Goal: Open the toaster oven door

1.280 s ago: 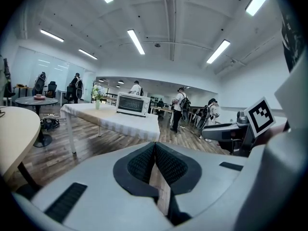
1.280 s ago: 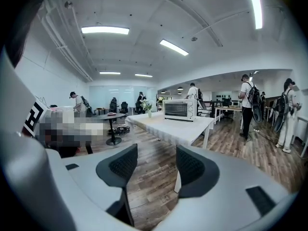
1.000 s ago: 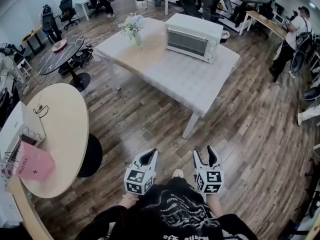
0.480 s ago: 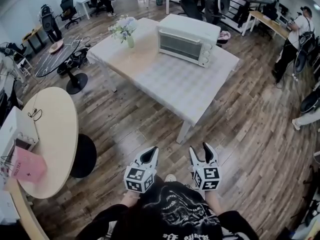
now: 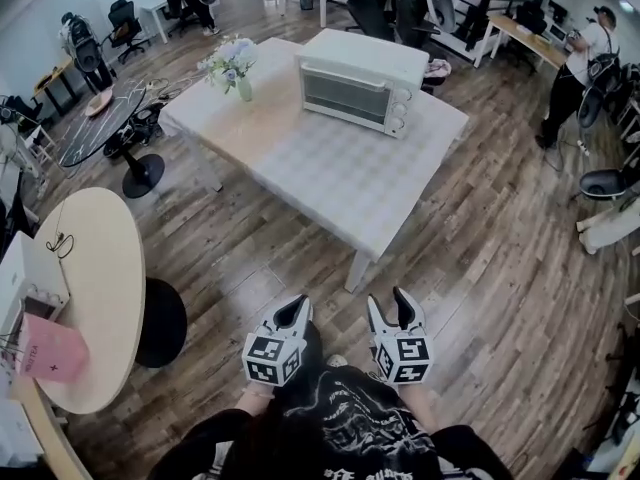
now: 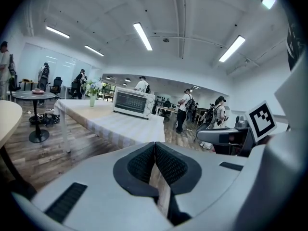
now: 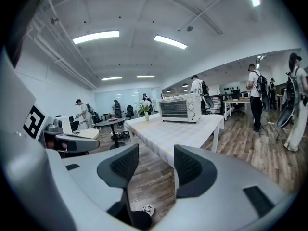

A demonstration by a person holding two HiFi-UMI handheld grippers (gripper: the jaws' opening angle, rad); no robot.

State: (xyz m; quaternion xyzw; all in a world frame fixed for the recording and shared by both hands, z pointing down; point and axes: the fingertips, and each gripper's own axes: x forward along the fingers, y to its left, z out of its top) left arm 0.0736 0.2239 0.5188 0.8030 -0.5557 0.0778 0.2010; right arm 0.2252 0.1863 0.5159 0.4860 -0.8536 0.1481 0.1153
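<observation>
Toaster oven, white, is seen at the far end of a rect. table covered w/ a pale checked cloth. Its glass door is shut, w/ knobs stacked at the door's right side. A vase of flowers is placed on the same table, to the oven's left and apart from it. Both grippers are held low in front of the person's torso, over the wood floor, short of the table and well apart from the oven; nothing is touched by either. L gripper is closed: in the left gripper view its pads are pressed together at the tips w/ nothing gripped btwn them, and the oven is seen far ahead on the tabletop. R gripper is open: its jaws are held wide apart, though they have just been closing a little, and only floor and the table's near end are seen btwn them, so nothing is held. A round tan table is seen at left w/ a pink bag by its left edge, and a dark round table beyond it. A person is seen standing at far right, w/ others further back among desks and office chairs.
</observation>
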